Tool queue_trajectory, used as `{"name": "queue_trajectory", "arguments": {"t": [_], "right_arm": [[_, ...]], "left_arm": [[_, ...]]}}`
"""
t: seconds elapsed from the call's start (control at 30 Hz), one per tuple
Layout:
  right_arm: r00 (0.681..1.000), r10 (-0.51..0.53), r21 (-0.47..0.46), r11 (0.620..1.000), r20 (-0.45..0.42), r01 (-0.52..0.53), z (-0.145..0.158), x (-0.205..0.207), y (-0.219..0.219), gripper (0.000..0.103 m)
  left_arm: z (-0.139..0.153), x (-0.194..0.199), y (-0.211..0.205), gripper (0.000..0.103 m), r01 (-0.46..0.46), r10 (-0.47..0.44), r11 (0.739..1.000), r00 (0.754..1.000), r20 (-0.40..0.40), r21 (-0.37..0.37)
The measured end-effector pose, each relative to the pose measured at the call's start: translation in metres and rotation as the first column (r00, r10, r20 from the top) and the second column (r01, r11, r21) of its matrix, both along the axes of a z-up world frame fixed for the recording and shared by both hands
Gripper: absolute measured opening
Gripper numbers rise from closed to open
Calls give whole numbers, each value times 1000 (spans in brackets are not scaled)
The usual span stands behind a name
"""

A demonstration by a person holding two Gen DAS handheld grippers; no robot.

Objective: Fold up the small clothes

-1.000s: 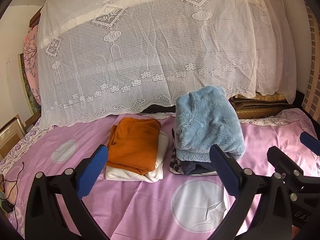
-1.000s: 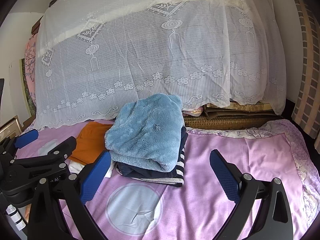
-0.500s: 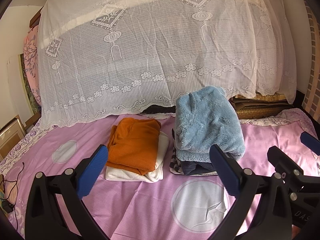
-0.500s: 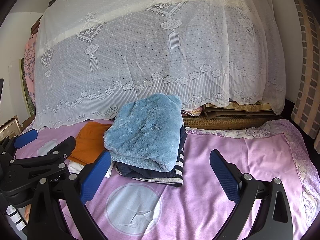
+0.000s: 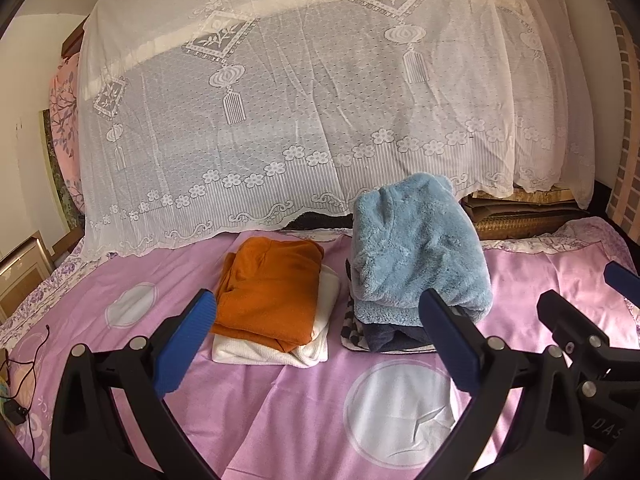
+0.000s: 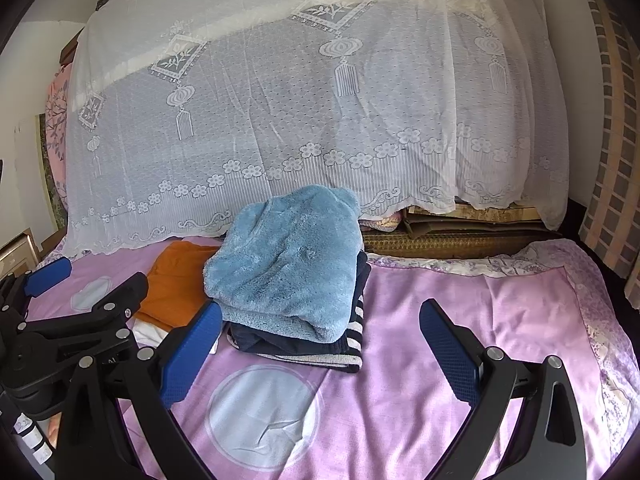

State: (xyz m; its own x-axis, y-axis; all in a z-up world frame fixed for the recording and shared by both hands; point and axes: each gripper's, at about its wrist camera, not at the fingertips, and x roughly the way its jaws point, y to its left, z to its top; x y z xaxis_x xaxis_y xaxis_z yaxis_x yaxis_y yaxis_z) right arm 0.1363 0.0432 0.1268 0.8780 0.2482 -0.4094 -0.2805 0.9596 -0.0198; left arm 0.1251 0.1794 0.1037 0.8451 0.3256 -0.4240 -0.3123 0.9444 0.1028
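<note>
both piles sit folded mid-frame on the pink sheet [image 5: 304, 412]: orange top [image 5: 268, 300] left, blue fleece [image 5: 416, 252] right; left gripper [image 5: 316, 344] and right gripper [image 6: 320, 356] empty, jaws spread; no unfolded item visible, task appears complete

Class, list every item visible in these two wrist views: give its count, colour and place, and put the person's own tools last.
fleece garment: 1, light blue, folded atop the right pile
dark garment: 1, navy, under the fleece
striped garment: 1, navy and white, bottom of the right pile
orange garment: 1, orange, folded atop the left pile
white garment: 1, white, under the orange one
bedsheet: 1, pink with pale circles, under both piles
lace cover: 1, white, draped behind
cable: 1, dark, left edge
left gripper: 1, black with blue pads, open
right gripper: 1, same, open
</note>
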Motion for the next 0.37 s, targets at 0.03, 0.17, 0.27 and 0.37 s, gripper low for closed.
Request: {"name": "queue_trajectory", "arguments": {"t": [0.03, 0.17, 0.27, 0.37], "right_arm": [[1000, 0, 1, 1000, 1, 0, 0, 0, 0, 100], [1000, -3, -6, 1000, 1, 3, -1, 1, 0, 100], [1000, -4, -6, 1000, -1, 4, -1, 1, 1, 100], [1000, -3, -3, 1000, -1, 3, -1, 1, 0, 100]], "left_arm": [[0, 1, 0, 99, 4, -4, 1000, 1000, -4, -3], [-1, 4, 1, 99, 18, -18, 1000, 999, -34, -23], [-2, 4, 0, 99, 5, -5, 1000, 999, -36, -15], [-2, 4, 0, 99, 4, -5, 1000, 999, -34, -15]]}}
